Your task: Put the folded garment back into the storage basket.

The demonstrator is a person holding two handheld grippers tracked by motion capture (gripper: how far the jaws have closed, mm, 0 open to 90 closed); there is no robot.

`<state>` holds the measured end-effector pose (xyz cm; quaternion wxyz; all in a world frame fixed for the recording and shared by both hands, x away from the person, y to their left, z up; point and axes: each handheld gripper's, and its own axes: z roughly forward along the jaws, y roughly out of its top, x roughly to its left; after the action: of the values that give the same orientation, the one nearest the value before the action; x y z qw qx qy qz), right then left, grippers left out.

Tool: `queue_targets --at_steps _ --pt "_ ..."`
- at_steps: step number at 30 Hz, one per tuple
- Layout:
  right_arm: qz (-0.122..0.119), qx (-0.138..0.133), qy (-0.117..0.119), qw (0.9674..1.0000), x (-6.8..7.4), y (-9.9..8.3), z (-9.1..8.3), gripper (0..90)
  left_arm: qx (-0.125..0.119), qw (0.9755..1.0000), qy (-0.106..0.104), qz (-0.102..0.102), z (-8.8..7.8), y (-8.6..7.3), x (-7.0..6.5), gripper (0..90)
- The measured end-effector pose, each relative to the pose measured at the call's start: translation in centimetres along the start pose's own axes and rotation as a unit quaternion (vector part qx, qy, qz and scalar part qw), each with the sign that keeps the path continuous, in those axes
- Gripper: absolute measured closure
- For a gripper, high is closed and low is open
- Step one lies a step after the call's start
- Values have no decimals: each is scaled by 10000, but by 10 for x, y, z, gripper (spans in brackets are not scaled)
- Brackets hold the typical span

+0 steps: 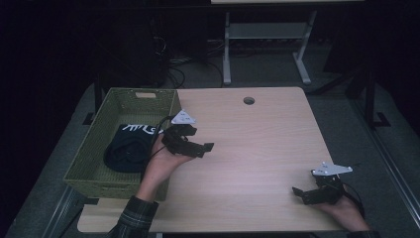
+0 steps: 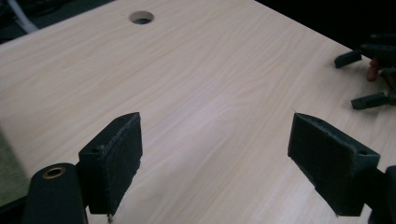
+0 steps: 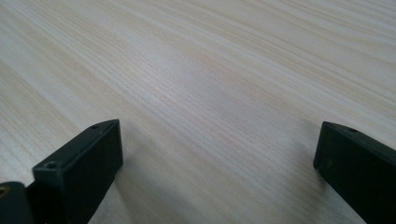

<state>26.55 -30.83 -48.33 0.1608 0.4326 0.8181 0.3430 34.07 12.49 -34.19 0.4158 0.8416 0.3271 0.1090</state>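
A dark folded garment (image 1: 128, 146) with white lettering lies inside a green woven basket (image 1: 94, 151) at the table's left side. My left gripper (image 1: 202, 148) hovers just right of the basket over the pale wooden table (image 1: 257, 144); its jaws stand wide apart with nothing between them. In the left gripper view my left gripper (image 2: 219, 158) frames bare wood. My right gripper (image 1: 299, 193) rests near the table's front right corner, open and empty. Bare tabletop lies between the jaws of my right gripper (image 3: 215, 168) in the right gripper view.
A round cable hole (image 1: 248, 100) sits near the table's far edge, and this cable hole (image 2: 141, 17) appears again in the left gripper view. The other gripper (image 2: 369, 74) shows far right there. Beyond the table stand white desk legs (image 1: 227, 54) and cables on a dark floor.
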Motion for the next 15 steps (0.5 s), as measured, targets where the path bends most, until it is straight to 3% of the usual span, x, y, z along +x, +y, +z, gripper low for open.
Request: queue_targets --at_steps 8,15 --pt "1 1 -1 10000 0 0 0 11 150 9997 -120 150 28 -11 -18 162" --pt "3 0 2 10000 0 0 0 11 317 9992 -88 238 49 -35 -29 156"
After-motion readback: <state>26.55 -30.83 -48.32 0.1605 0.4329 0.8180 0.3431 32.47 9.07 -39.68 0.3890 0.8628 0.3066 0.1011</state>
